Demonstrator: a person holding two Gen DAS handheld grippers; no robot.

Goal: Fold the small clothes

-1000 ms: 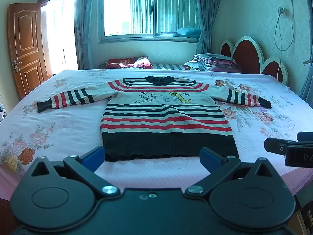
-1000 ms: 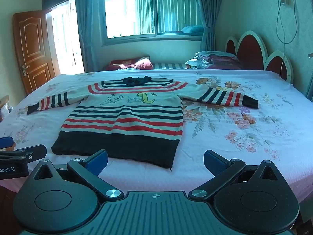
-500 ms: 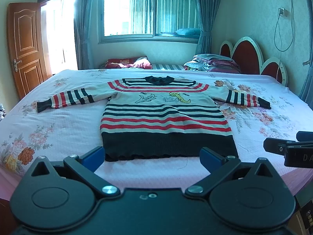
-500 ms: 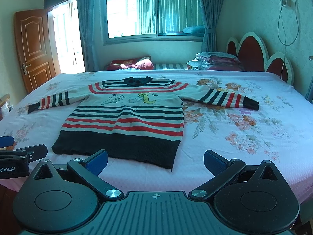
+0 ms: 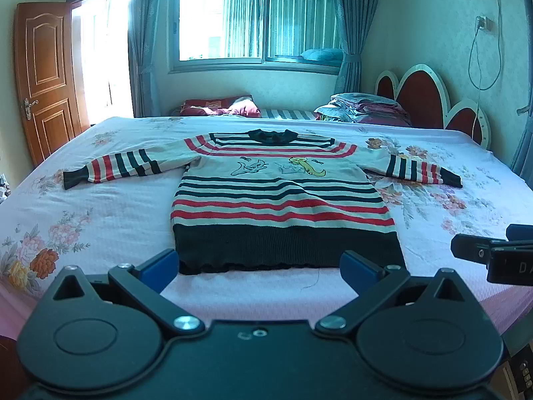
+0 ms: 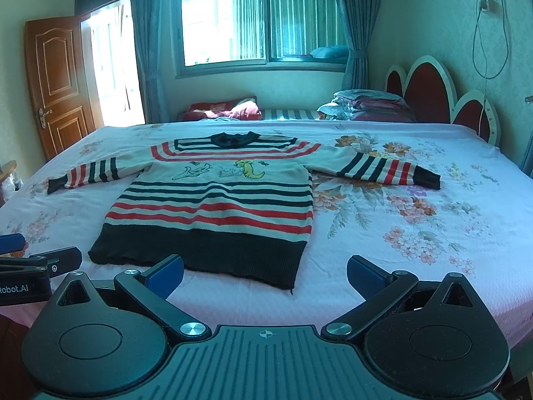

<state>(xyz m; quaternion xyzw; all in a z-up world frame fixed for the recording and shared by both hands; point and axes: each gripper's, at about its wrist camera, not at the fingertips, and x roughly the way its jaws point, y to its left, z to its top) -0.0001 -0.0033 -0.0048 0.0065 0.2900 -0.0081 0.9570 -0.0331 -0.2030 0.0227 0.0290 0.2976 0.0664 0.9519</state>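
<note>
Left wrist view: left gripper hangs at the near edge of the bed, its blue-padded jaws spread wide and holding nothing; the right gripper's tip shows at the far right.
Right wrist view: right gripper likewise gaping, nothing between its blue pads, poised beside the hem corner.
Garment: small knitted sweater with red, black and cream stripes, a black neck and a black ribbed hem, lying flat and face up on the pink floral bedsheet, neck away from the grippers.
Sleeves: left striped sleeve and right striped sleeve both stretched straight outward, cuffs well apart from the body.
Fold state: no fold made yet, judging by the fully spread shape.
Handling: likely soft, light and limp; the knit should stretch and sag when lifted, and drag a little on the sheet.
Where to grip: probably a cuff or the shoulder seam for folding a sleeve inward; the thick hem corners offer the firmest pinch.
Risk: a pinch may catch the sheet beneath as well.
</note>
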